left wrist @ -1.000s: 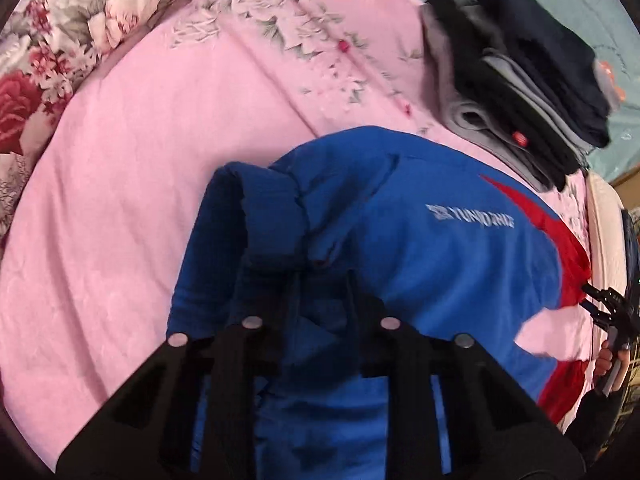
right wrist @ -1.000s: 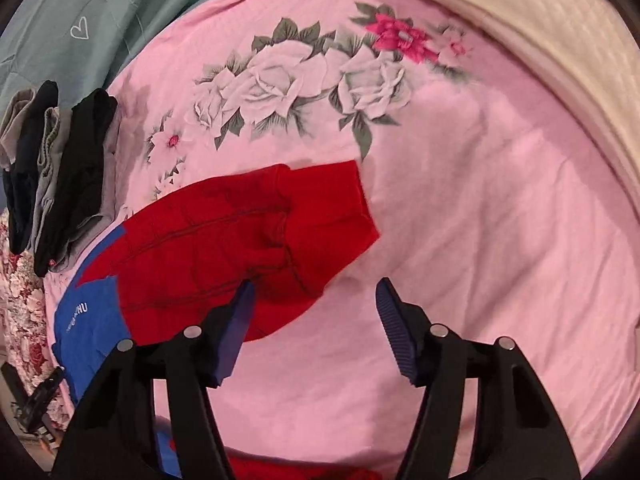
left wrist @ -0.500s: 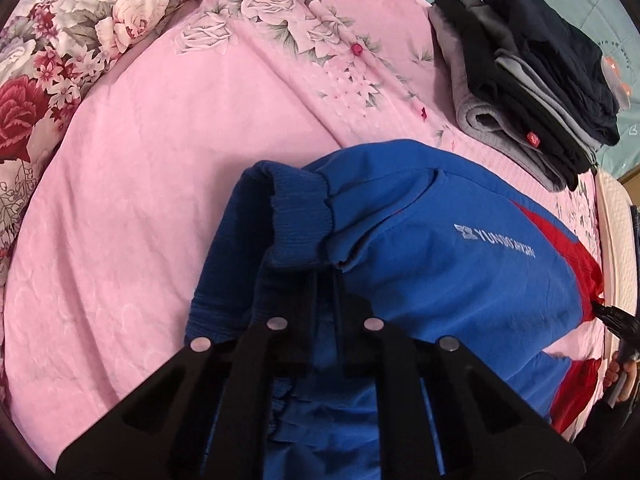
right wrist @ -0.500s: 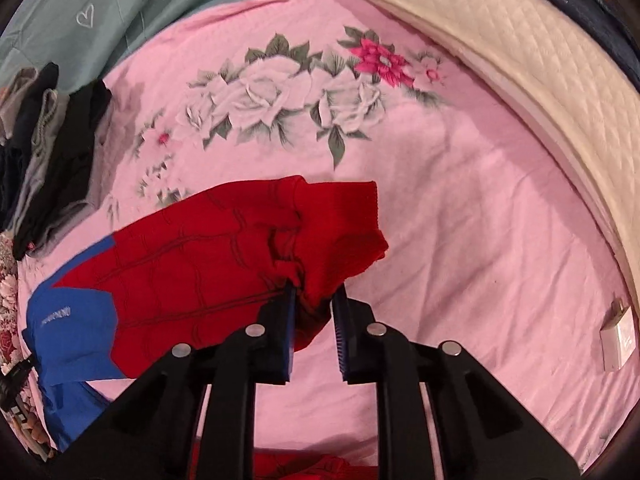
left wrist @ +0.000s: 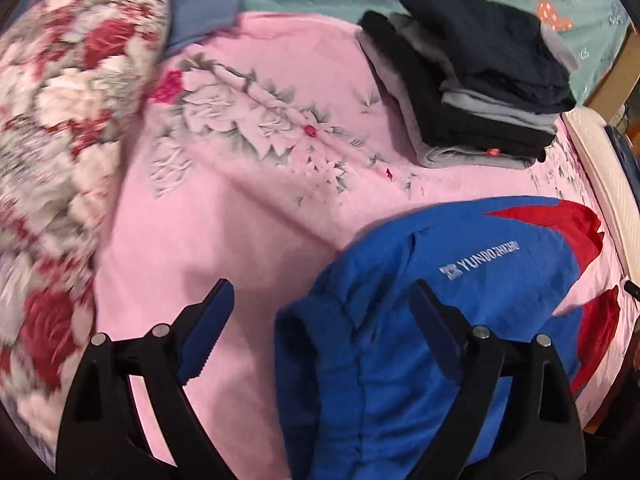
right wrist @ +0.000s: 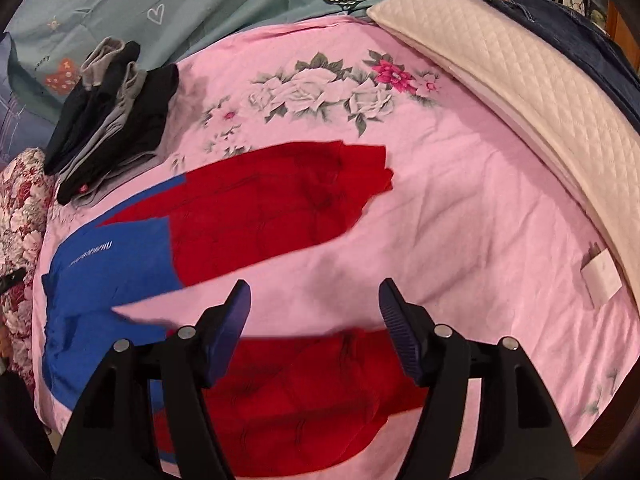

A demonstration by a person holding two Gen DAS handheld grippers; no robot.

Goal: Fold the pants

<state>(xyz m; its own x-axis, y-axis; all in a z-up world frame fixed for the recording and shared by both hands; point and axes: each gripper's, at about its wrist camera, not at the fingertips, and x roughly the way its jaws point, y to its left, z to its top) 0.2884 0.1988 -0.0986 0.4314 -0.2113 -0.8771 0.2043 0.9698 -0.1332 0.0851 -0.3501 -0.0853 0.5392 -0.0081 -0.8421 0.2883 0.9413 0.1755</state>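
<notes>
Blue and red pants (left wrist: 460, 280) lie spread on the pink bedspread (left wrist: 240, 220), white lettering on the blue part. In the left wrist view the blue waist end lies under and between the fingers of my left gripper (left wrist: 320, 312). Its jaws are opening wide and the pads press on nothing. In the right wrist view both red legs of the pants (right wrist: 272, 216) lie flat, one beyond the fingers and one beneath them. My right gripper (right wrist: 314, 312) hangs above the pink gap between the legs. Its jaws are opening with nothing between them.
A stack of folded dark and grey clothes (left wrist: 472, 88) sits at the far side of the bed. A floral pillow (left wrist: 52, 140) lies left. A cream quilted cushion (right wrist: 540, 92) and dark denim (right wrist: 568, 28) border the right. A small white box (right wrist: 602, 274) lies near the cushion.
Both grippers pinched the pants half a second ago, the left on the blue waist, the right on a red leg cuff. Both have let go, opened and pulled back upward.
</notes>
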